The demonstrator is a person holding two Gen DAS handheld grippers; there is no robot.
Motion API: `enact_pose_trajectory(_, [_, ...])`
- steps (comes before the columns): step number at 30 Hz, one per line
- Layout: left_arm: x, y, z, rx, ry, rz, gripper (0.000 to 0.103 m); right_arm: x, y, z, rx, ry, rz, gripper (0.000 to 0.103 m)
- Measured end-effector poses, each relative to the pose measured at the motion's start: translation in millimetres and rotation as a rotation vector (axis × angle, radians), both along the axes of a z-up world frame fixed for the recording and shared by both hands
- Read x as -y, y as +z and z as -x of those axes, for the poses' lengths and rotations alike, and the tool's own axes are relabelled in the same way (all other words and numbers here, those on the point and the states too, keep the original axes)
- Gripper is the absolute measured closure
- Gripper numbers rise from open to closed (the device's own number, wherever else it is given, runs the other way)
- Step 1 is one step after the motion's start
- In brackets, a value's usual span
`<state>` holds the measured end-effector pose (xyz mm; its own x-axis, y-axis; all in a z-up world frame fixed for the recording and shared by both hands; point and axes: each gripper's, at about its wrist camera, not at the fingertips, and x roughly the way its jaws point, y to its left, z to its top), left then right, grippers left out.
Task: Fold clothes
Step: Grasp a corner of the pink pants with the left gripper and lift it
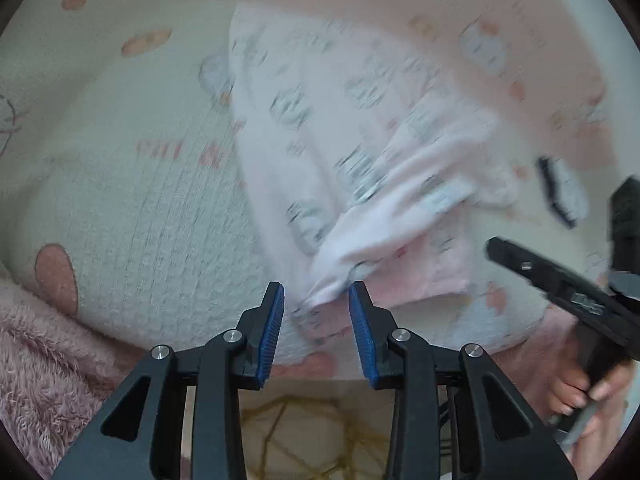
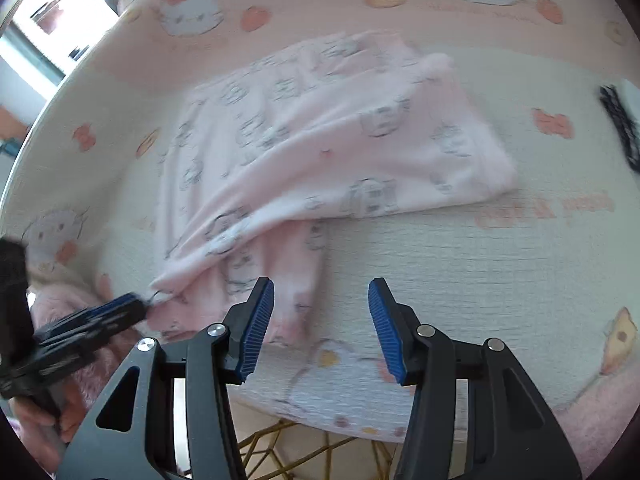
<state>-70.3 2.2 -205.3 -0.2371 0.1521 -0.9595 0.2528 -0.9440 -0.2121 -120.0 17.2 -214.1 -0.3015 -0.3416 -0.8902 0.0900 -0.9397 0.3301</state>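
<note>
A pale pink fleece garment [image 1: 340, 140] printed with grey cat faces lies partly folded on a cartoon-print bed sheet [image 1: 140, 220]. One corner of it [image 1: 324, 292] is pulled toward my left gripper [image 1: 316, 308] and lies between the spread blue pads, which do not press on it. In the right wrist view the garment [image 2: 320, 140] stretches to that corner [image 2: 160, 294], right at the left gripper's tips [image 2: 138, 307]. My right gripper [image 2: 322, 308] stands open over the sheet [image 2: 460, 260], empty, just right of the garment's pink cuff [image 2: 296, 312].
A black striped object [image 2: 620, 128] lies on the sheet at the far right. A fluffy pink blanket [image 1: 40, 340] sits at the bed's near edge. Below the edge is floor with gold lines [image 2: 280, 452]. A hand [image 1: 576, 396] grips the right tool's handle. A window [image 2: 52, 12] is far left.
</note>
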Motion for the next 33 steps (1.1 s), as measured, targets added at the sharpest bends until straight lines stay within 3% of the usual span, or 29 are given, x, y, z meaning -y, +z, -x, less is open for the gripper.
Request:
enact_pose_trajectory(2, [9.9, -0.9, -2.7, 0.007, 0.051, -0.031, 0.058, 12.2, -18.8, 6.7, 0.133, 0.005, 0.030, 0.052])
enact_pose_trajectory(4, [10.2, 12.6, -3.6, -0.018, 0.049, 0.008, 0.058, -0.6, -25.3, 9.0, 0.191, -0.089, 0.014, 0.052])
enact_pose_trajectory(7, [-5.0, 41.7, 0.3, -0.130, -0.030, 0.106, 0.058, -43.1, -13.5, 10.6, 0.160, -0.259, 0.004, 0.052])
enact_pose_trajectory(9, [-22.9, 56.9, 11.9, -0.196, -0.115, 0.124, 0.058, -73.7, -0.4, 12.8, 0.107, -0.359, -0.011, 0.052])
enact_pose_trajectory(12, [-62.4, 65.3, 42.0, -0.223, -0.218, 0.065, 0.058, -115.2, 7.6, 15.0, 0.051, -0.470, -0.117, 0.052])
enact_pose_trajectory(14, [-88.7, 67.5, 63.2, -0.224, -0.280, 0.006, 0.058, -131.5, 11.2, 14.6, 0.030, -0.525, -0.131, 0.052])
enact_pose_trajectory(18, [-155.1, 57.9, 110.3, -0.231, -0.409, 0.034, 0.058, -150.1, 20.7, 14.5, -0.009, -0.581, -0.030, 0.052])
enact_pose_trajectory(22, [-210.6, 42.1, 135.9, -0.230, -0.512, 0.031, 0.058, -166.9, 12.0, 12.0, 0.038, -0.602, 0.029, 0.052])
enact_pose_trajectory(26, [-245.9, 28.7, 146.3, -0.243, -0.592, 0.027, 0.058, -174.1, 4.0, 14.0, 0.074, -0.626, 0.095, 0.052])
enact_pose_trajectory(33, [-278.8, 2.2, 154.2, -0.227, -0.702, 0.160, 0.060, -201.2, 16.3, 22.1, 0.010, -0.702, 0.099, 0.051])
